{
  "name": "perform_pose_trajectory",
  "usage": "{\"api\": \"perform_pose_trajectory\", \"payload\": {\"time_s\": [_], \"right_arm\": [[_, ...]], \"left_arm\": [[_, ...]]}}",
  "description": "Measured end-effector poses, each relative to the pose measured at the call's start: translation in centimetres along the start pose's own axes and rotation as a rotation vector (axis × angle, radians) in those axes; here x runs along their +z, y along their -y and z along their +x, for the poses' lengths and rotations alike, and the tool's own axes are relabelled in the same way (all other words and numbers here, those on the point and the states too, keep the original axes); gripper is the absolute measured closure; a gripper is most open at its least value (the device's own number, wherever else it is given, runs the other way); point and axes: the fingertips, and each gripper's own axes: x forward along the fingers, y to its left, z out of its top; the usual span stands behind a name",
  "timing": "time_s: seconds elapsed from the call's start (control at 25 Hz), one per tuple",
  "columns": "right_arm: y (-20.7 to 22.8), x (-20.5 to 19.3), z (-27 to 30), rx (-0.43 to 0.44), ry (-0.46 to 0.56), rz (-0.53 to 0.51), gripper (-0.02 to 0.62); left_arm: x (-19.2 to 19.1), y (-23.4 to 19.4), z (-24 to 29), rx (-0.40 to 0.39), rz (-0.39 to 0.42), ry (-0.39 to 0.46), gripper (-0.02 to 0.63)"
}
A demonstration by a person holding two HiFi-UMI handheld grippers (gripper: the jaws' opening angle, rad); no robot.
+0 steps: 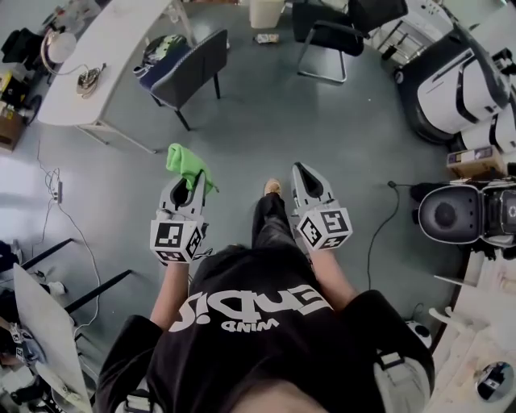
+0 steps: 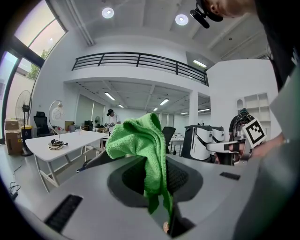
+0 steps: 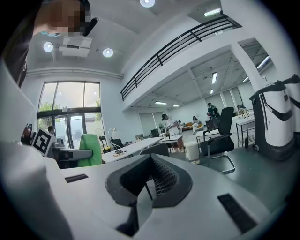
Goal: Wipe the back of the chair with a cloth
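A bright green cloth (image 1: 187,164) hangs bunched from my left gripper (image 1: 189,181), which is shut on it. In the left gripper view the cloth (image 2: 143,140) rises out of the closed jaws and droops over them. The dark grey chair (image 1: 193,66) stands ahead to the left by the white table, its back turned toward me, well beyond both grippers. My right gripper (image 1: 305,171) is held level beside the left one, shut with nothing in it. The right gripper view shows the chair back (image 3: 157,149) just over its jaws and the cloth (image 3: 90,150) at left.
A curved white table (image 1: 109,44) with small items runs along the upper left. A second black chair (image 1: 329,31) and a white bin (image 1: 266,12) stand at the top. White robot machines (image 1: 459,89) crowd the right. My shoe (image 1: 272,187) is on the grey floor.
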Motion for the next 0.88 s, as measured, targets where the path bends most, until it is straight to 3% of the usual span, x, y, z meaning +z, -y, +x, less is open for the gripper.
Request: {"api": "perform_pose_trajectory", "payload": {"time_s": [0.64, 0.88], "right_arm": [[14.3, 8.4, 17.5, 0.126, -0.037, -0.023, 0.598], [17.1, 10.1, 22.9, 0.207, -0.062, -0.047, 0.598]], "left_arm": [[7.1, -4.8, 19.9, 0.128, -0.025, 0.022, 0.540], [8.4, -6.3, 24.6, 0.194, -0.021, 0.029, 0.540]]}}
